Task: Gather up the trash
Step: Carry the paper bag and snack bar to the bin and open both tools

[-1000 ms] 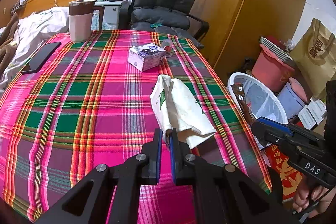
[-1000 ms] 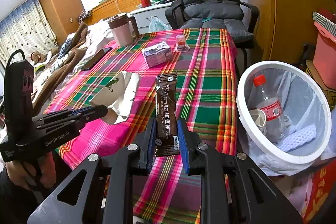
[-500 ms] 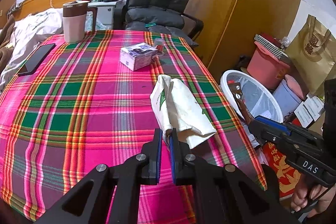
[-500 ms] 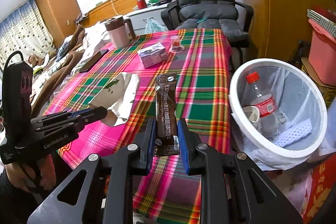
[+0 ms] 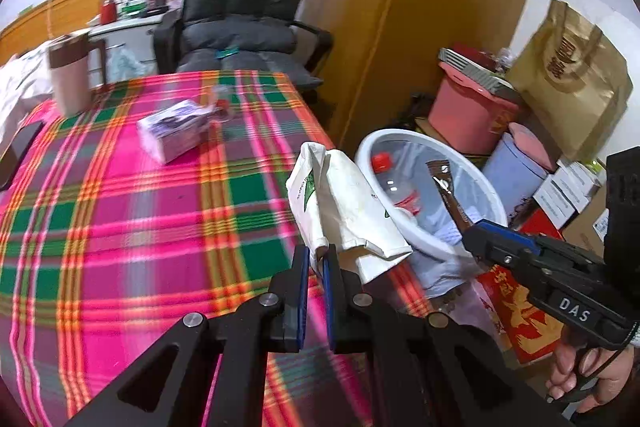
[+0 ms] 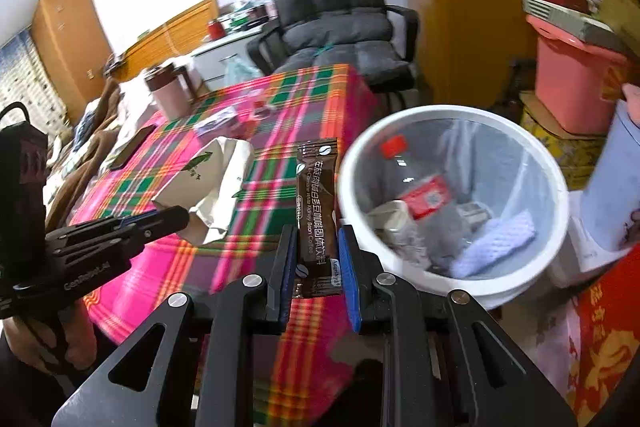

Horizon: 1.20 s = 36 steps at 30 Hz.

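My left gripper (image 5: 315, 259) is shut on the corner of a crumpled white paper bag (image 5: 344, 207) and holds it up over the right edge of the plaid table (image 5: 120, 211), beside the white trash bin (image 5: 404, 143). My right gripper (image 6: 318, 247) is shut on a brown coffee sachet (image 6: 317, 203), which stands upright at the bin's rim (image 6: 452, 113). The same sachet (image 5: 450, 193) pokes out over the bin in the left wrist view, in front of the right gripper (image 5: 478, 231). The white bag (image 6: 212, 183) and the left gripper (image 6: 176, 219) appear at the left of the right wrist view.
The lined bin holds a red-capped bottle (image 6: 424, 195), a cup and a white pad. On the table lie a purple box (image 5: 176, 131), a small glass (image 5: 222, 105), a pink jug (image 5: 68, 79) and a phone (image 5: 18, 153). A grey chair (image 5: 240, 27), pink bucket (image 5: 472, 115) and cartons stand around.
Both grippers have swung right with their loads: the white bag has left the tabletop and hangs beside the bin, and the sachet has come up to the bin's rim.
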Each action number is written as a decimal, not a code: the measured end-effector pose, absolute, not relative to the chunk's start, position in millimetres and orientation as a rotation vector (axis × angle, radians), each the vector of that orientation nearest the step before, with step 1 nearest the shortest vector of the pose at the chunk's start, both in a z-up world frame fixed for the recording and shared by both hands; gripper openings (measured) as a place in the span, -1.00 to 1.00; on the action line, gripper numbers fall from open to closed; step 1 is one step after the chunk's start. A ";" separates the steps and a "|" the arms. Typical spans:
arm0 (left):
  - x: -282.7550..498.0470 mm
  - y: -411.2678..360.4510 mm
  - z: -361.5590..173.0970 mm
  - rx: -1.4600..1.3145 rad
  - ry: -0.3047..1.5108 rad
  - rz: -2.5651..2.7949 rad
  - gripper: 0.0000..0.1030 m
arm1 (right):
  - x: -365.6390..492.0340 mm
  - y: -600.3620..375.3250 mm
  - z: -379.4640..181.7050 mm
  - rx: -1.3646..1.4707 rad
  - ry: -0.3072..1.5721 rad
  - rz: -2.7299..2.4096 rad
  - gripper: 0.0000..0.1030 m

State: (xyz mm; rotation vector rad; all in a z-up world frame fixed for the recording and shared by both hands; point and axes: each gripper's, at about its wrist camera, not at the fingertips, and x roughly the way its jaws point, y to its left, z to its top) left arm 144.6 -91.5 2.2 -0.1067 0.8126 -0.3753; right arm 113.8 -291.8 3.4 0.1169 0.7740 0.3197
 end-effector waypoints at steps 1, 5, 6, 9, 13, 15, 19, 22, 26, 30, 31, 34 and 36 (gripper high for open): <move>146.7 -95.8 2.5 -0.103 0.813 -0.383 -0.87 | 114.7 -293.6 3.2 0.119 0.774 0.312 -0.54; 157.7 -118.0 4.4 -0.085 0.812 -0.421 -0.87 | 118.7 -311.6 2.6 0.141 0.769 0.263 -0.54; 161.2 -124.3 4.7 -0.081 0.813 -0.430 -0.87 | 120.1 -316.6 2.4 0.146 0.768 0.250 -0.54; 168.3 -137.2 4.8 -0.074 0.816 -0.451 -0.87 | 123.5 -328.6 1.4 0.157 0.770 0.221 -0.54; 176.3 -154.8 3.8 -0.057 0.820 -0.479 -0.87 | 128.0 -340.8 -2.1 0.167 0.777 0.193 -0.54; 181.5 -163.1 1.6 -0.048 0.828 -0.489 -0.87 | 132.2 -345.8 -4.4 0.171 0.784 0.183 -0.54; 191.8 -176.6 -3.5 -0.036 0.843 -0.508 -0.87 | 137.4 -350.8 -7.7 0.174 0.792 0.172 -0.54; 199.3 -184.5 -6.8 -0.028 0.851 -0.519 -0.87 | 141.6 -355.1 -9.9 0.174 0.799 0.162 -0.54; 210.0 -191.0 -12.9 -0.025 0.868 -0.523 -0.87 | 147.6 -360.9 -12.0 0.174 0.806 0.150 -0.54; 220.0 -195.3 -18.4 -0.027 0.883 -0.518 -0.87 | 155.4 -364.5 -14.9 0.169 0.816 0.141 -0.53; 222.8 -196.2 -19.6 -0.028 0.886 -0.517 -0.87 | 156.6 -364.7 -15.7 0.169 0.819 0.141 -0.53; 228.6 -200.6 -20.7 -0.026 0.888 -0.525 -0.86 | 162.0 -366.1 -19.1 0.163 0.831 0.138 -0.52; 231.4 -202.9 -20.5 -0.029 0.887 -0.533 -0.86 | 165.0 -367.7 -21.5 0.164 0.838 0.129 -0.52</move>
